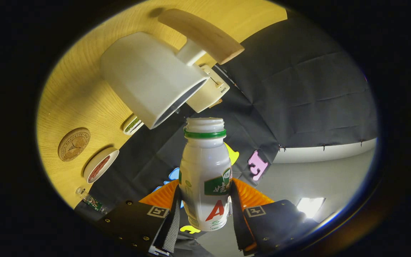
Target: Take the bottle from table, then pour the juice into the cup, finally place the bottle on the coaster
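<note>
My gripper (204, 207) is shut on a small white juice bottle (205, 178) with a green neck ring and an uncapped mouth. The whole view is rolled hard to one side, so the bottle is tipped over. Its mouth points at the rim of a white cup (148, 76) with a wooden handle (205, 34), which stands on the wooden table (73, 96). A small gap separates mouth and rim. I see no liquid stream. A round cork coaster (74, 144) lies on the table, well to the side of the cup.
A cream box-like object (211, 92) sits right behind the cup. A round white tin (101, 165), a smaller lidded container (132, 124) and a little clear bottle (89, 200) lie along the table's far edge by the black cloth wall.
</note>
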`<state>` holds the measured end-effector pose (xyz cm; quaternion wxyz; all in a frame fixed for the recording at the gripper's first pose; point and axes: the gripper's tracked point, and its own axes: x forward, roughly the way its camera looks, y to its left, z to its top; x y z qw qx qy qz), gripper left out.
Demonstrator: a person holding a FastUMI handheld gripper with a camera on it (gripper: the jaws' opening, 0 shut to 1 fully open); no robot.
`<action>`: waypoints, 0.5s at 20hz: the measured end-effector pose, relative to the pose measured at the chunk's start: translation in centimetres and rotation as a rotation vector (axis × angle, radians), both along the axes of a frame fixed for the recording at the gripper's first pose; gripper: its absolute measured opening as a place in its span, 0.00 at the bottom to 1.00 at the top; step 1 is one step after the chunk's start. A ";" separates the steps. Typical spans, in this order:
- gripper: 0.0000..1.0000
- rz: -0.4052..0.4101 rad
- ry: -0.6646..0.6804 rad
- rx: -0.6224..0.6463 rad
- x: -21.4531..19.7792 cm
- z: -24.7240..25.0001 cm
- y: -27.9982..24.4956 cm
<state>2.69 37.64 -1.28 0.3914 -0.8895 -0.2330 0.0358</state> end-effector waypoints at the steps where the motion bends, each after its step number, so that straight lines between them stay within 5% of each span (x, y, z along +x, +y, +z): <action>1: 0.63 -0.001 0.000 -0.002 0.0 0.0 0.0; 6: 0.63 -0.014 0.018 0.017 0.0 -0.3 -0.4; 10: 0.63 -0.069 0.135 0.159 0.5 -1.2 -1.9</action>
